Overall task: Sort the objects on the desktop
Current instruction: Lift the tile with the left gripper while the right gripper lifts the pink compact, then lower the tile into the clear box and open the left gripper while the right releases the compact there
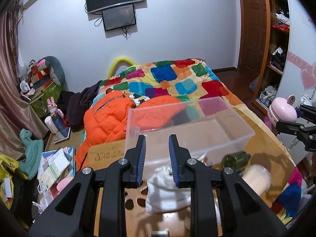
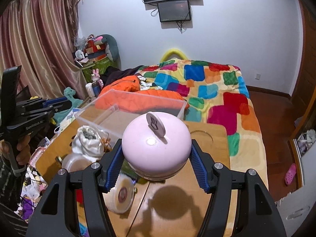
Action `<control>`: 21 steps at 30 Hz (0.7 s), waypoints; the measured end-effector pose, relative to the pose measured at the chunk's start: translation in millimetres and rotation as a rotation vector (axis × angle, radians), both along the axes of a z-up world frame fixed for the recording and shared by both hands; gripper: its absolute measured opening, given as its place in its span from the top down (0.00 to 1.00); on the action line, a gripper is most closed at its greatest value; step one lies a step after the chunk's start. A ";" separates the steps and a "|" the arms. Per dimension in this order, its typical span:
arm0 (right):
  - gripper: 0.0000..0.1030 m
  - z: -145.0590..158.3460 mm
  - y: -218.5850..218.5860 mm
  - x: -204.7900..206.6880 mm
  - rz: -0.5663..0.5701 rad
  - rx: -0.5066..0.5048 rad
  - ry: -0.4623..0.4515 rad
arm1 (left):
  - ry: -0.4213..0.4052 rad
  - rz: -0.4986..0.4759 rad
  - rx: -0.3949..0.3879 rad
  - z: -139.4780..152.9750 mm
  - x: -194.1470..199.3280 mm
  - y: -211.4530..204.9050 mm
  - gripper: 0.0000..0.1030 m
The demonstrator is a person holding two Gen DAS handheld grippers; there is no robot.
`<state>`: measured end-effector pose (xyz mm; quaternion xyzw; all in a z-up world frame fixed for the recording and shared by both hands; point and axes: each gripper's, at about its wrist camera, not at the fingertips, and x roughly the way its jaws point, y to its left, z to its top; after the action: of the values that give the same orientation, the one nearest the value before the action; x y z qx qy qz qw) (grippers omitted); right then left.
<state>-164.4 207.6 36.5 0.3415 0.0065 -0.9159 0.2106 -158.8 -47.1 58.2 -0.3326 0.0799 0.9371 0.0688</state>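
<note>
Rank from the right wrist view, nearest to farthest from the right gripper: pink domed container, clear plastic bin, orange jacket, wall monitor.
1. Pink domed container: held between the fingers of the right gripper.
2. Clear plastic bin: just beyond it on the desk, slightly left.
3. Orange jacket: on the bed behind the bin.
4. Wall monitor: on the far wall, top centre.

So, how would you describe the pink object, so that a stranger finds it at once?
Look above the wooden table, in front of the clear plastic box. The right gripper holds a pink dome-shaped object. Only it has a flat oval tab on top.
</note>
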 end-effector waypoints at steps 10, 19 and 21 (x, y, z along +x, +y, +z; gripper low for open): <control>0.42 2.3 -15.5 -42.1 0.043 0.001 -0.020 | -0.021 -0.023 0.011 3.4 -40.7 5.3 0.77; 0.42 -20.3 -25.6 -64.3 0.074 0.014 -0.081 | -0.100 -0.020 -0.013 -21.8 -15.6 -16.0 0.77; 0.42 -22.9 -26.1 -66.6 0.075 0.010 -0.088 | -0.124 -0.011 -0.027 -31.7 2.8 -23.9 0.77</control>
<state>-231.0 181.6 13.5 0.3822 0.0143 -0.8914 0.2431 -156.0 -71.0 26.4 -0.3904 0.0902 0.9132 0.0741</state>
